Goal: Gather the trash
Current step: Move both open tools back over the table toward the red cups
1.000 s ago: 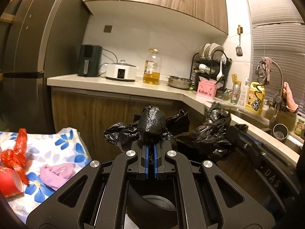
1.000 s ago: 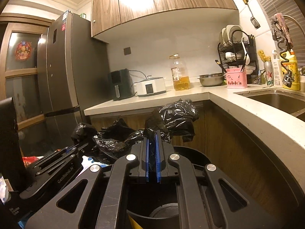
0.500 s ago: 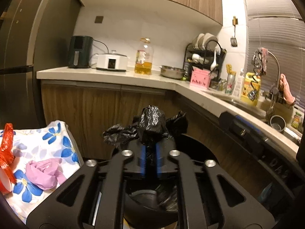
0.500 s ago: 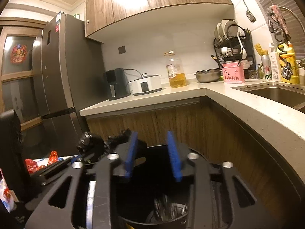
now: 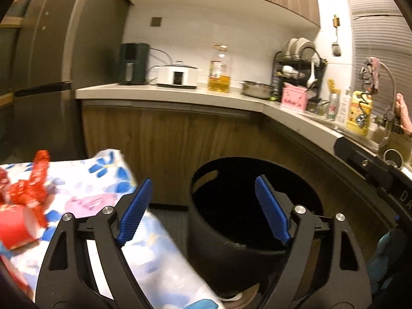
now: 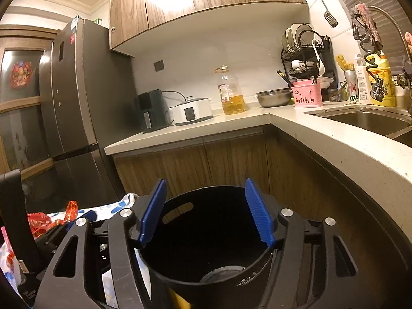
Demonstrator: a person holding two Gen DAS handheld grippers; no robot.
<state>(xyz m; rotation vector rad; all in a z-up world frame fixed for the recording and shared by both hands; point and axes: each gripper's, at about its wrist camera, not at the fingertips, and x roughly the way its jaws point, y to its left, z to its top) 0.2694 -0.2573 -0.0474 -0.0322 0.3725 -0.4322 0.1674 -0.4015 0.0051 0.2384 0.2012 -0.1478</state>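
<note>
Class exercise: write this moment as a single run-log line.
left gripper: opening, nothing between jaws | right gripper: opening, nothing between jaws | black bin: below both | red cup: on floral cloth

The black bin (image 6: 219, 234) is too dark inside to show its contents, the red cup (image 5: 15, 225) is cut by the left edge, and the blurred pink thing (image 5: 87, 202) on the floral cloth (image 5: 108, 177) is perhaps a wrapper.

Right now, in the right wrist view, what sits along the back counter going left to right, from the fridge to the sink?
Black air fryer → white cooker → oil bottle → steel bowl → pink utensil holder → green can → white bottle → yellow bottle.
</note>
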